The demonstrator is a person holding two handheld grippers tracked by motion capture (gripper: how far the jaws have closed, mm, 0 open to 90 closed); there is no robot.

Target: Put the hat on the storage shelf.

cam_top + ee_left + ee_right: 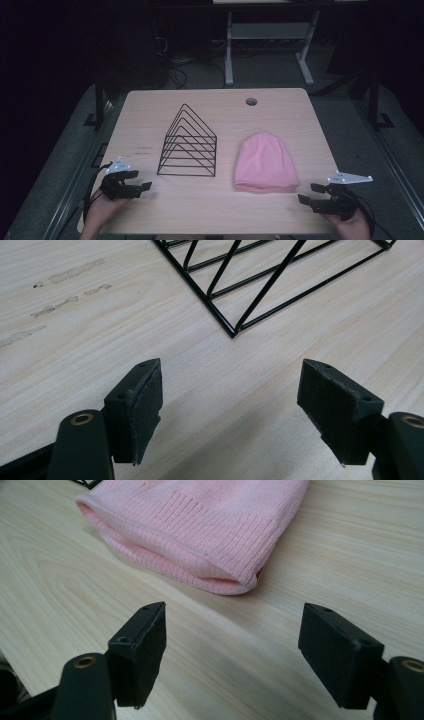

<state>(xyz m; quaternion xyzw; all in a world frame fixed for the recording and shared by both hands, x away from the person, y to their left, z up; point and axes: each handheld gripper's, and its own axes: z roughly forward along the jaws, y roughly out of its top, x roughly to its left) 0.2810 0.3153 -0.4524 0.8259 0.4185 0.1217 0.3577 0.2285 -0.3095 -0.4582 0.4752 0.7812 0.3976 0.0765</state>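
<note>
Both my jaws sit wide apart, nothing in them. The pink beanie (200, 530) lies flat on the bench (210, 210) just ahead of my right gripper (232, 650); the wire rack (260, 280) stands ahead of my left gripper (230, 405).

A pale wooden table (150, 210) carries a black wire rack (188, 144) at its middle and a pink knit hat (265, 162) lying flat just to the right of it, the two apart. The left gripper (141, 181) rests at the table's near left corner, jaws apart, near the rack. The right gripper (309, 193) sits at the near right corner, jaws apart, close to the hat's brim.
</note>
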